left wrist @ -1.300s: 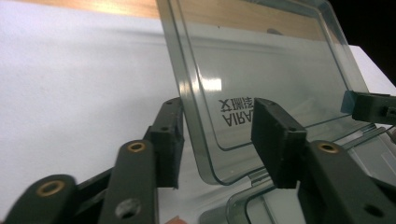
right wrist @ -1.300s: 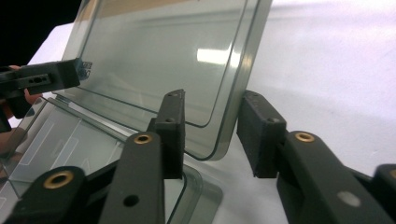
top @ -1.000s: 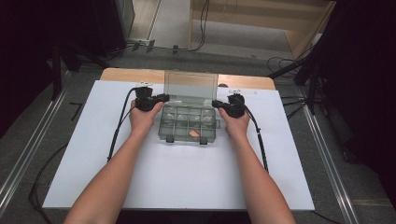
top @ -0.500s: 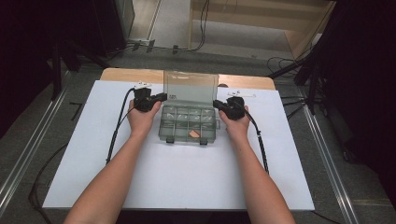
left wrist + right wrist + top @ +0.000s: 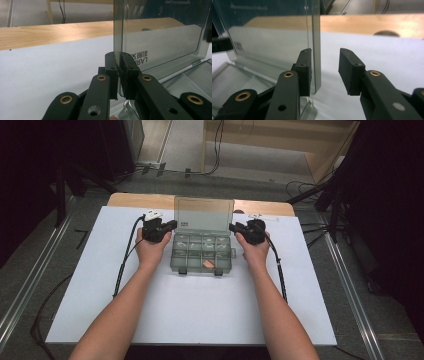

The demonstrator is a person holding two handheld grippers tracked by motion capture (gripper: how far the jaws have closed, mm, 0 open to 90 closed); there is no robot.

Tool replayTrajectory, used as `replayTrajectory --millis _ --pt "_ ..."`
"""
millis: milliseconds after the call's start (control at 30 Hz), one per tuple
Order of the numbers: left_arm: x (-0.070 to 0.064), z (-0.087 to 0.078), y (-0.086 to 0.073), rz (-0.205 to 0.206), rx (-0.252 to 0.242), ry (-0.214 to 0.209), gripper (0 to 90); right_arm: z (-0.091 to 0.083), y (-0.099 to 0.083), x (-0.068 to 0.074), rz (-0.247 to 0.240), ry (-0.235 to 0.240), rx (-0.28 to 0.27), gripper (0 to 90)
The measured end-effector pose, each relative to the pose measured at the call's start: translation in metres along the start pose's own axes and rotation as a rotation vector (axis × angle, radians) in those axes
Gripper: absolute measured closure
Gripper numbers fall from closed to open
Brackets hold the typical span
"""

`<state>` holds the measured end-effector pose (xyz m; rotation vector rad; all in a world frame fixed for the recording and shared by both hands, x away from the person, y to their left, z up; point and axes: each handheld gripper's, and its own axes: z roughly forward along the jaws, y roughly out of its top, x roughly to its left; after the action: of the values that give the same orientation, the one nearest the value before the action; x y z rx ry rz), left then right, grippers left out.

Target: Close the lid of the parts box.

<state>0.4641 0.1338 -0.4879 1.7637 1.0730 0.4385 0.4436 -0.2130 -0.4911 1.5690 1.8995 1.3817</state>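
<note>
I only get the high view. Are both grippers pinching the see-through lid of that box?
Observer: No. The left gripper is shut on the lid, clamping its side edge between the pads.
Operator: And the other one?
Observer: The right gripper is open. The lid's edge stands between its jaws, against one pad, with a clear gap to the other.
Operator: Is there anything written on the lid?
Observer: Yes, dark printed lettering near its bottom corner, seen back to front through the plastic in the left gripper view.
</note>
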Motion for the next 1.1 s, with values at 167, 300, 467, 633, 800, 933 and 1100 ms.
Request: replayTrajectory --millis 167,300,467,633,800,933,1100 --pt "-0.001 -0.001 -0.001 0.016 -0.012 0.003 84.8 -0.006 0.015 0.003 -0.030 -0.023 -0.034 65.7" --pt "-0.002 -0.001 -0.001 0.027 -0.023 0.004 84.9 -0.008 0.024 0.006 -0.047 -0.016 -0.038 73.7" --pt "-0.003 -0.002 -0.002 0.034 -0.033 0.005 84.9 -0.005 0.027 0.009 -0.054 -0.027 -0.037 75.8" --pt "-0.003 -0.003 -0.003 0.046 -0.044 0.005 85.0 -0.003 0.030 0.010 -0.037 -0.031 -0.033 76.9" --pt "-0.001 -0.002 -0.004 0.045 -0.048 -0.009 84.9 -0.004 0.031 0.013 -0.046 -0.040 -0.026 83.7" --pt "0.000 -0.002 -0.005 0.040 -0.046 -0.013 84.6 -0.005 0.030 0.016 -0.045 -0.055 -0.036 84.7" --pt "0.004 -0.003 -0.004 0.009 -0.035 -0.008 72.8 -0.005 0.027 0.020 -0.045 -0.069 -0.053 85.1"
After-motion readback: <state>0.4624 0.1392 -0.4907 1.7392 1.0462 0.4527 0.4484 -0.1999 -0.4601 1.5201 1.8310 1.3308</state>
